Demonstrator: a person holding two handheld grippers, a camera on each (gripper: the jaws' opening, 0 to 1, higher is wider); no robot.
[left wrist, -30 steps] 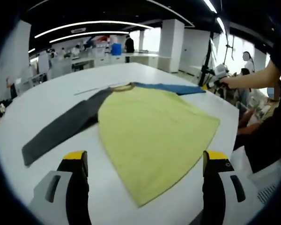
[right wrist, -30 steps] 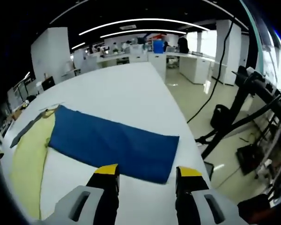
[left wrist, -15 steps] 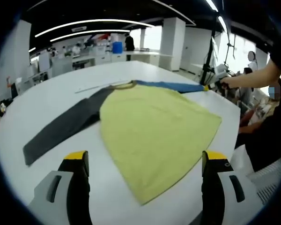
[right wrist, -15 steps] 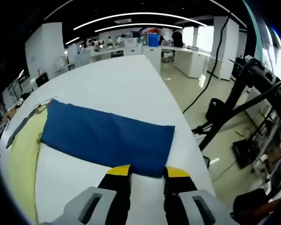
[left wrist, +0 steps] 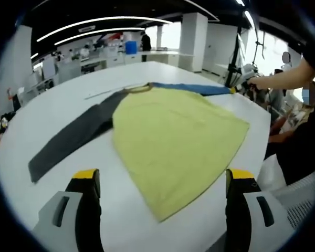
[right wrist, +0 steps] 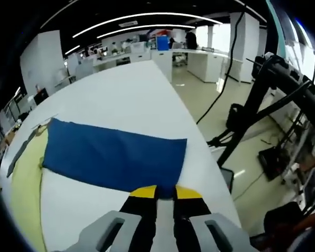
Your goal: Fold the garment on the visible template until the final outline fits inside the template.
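Observation:
A long-sleeved shirt lies flat on the white table [left wrist: 37,113]: yellow body [left wrist: 173,136], dark grey sleeve [left wrist: 68,139] stretched left, blue sleeve [left wrist: 194,88] stretched right. My left gripper [left wrist: 164,176] hangs wide open above the table in front of the yellow hem, holding nothing. In the right gripper view the blue sleeve [right wrist: 110,157] runs across the table, with the yellow body [right wrist: 23,184] at the left. My right gripper [right wrist: 165,193] is shut on the near corner of the blue sleeve's cuff. A thin line [left wrist: 102,94] marks the table by the collar.
The table's edge [right wrist: 210,157] drops to the floor just right of the cuff, where a black stand [right wrist: 273,94] and cables sit. A person [left wrist: 299,136] stands at the table's right side, one hand [left wrist: 257,83] by the cuff. Desks and pillars fill the background.
My right gripper has moved up to the blue cuff and its jaws have come together on the cuff's edge. The left gripper has stayed open and hardly moved.

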